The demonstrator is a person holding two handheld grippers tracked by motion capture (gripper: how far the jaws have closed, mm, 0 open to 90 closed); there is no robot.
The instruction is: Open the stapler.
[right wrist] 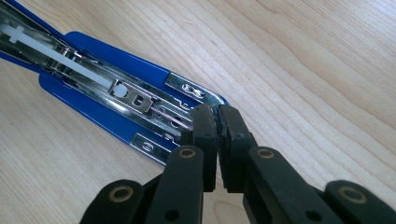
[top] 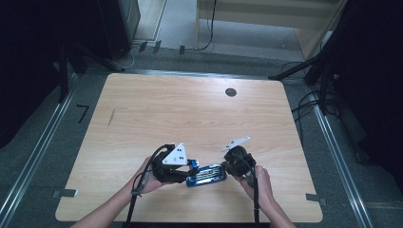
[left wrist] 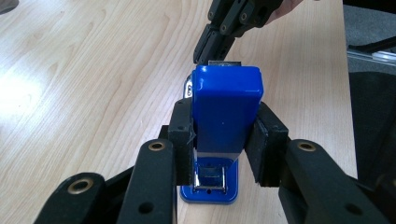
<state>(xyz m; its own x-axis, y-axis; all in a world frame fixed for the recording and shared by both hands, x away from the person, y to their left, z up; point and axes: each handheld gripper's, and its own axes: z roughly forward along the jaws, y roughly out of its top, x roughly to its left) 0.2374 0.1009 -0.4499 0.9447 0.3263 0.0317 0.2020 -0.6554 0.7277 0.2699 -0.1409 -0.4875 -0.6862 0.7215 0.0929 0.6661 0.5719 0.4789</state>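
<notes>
Blue plastic-and-metal stapler (top: 205,174) lies near the table's (top: 190,114) front edge, cover swung up. My left gripper (left wrist: 223,140) clamps that blue cover; my right gripper (right wrist: 217,122), jaws pressed together, noses the staple channel's front end. Loading step, I judge. Next: nudge the staples carefully, both hands low, converging.

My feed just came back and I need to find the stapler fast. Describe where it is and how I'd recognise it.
On the wooden table, look at the near edge, between the person's two hands. The stapler lies there, bright blue, top swung open over its shiny metal staple channel, the left tool clamped on its lid.
</notes>
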